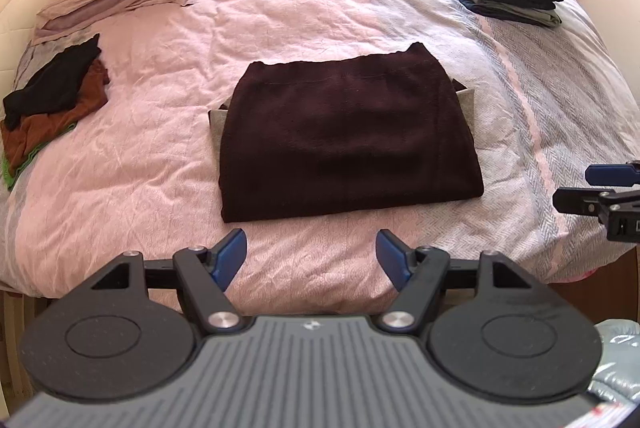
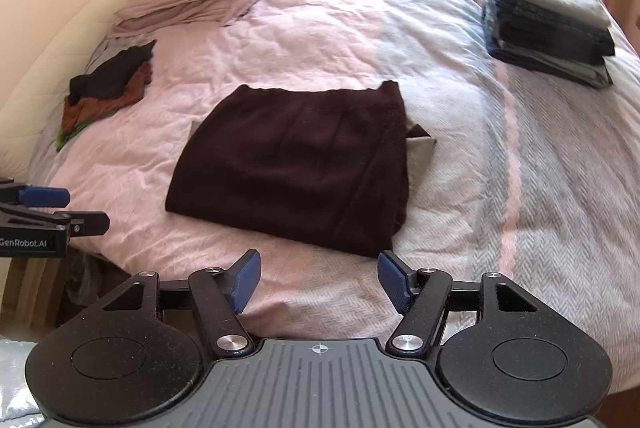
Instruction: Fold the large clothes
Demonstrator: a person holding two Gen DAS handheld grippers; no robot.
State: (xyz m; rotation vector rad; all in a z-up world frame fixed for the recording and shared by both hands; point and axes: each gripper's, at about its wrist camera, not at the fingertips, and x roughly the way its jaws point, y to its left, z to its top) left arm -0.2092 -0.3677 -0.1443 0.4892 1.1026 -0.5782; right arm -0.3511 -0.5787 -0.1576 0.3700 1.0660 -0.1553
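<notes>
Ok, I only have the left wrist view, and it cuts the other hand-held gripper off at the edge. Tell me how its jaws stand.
Observer: The right hand-held gripper is open, with nothing between its pads and only the bedcover behind the gap.
Operator: Now give me its position against the dark folded garment.
Observer: It hangs just short of the near right corner of the dark folded garment, and looks clear of it.
Operator: Describe that side of the garment.
Observer: A grey cloth pokes out from under its right edge, and the edge itself looks like several stacked folds.
</notes>
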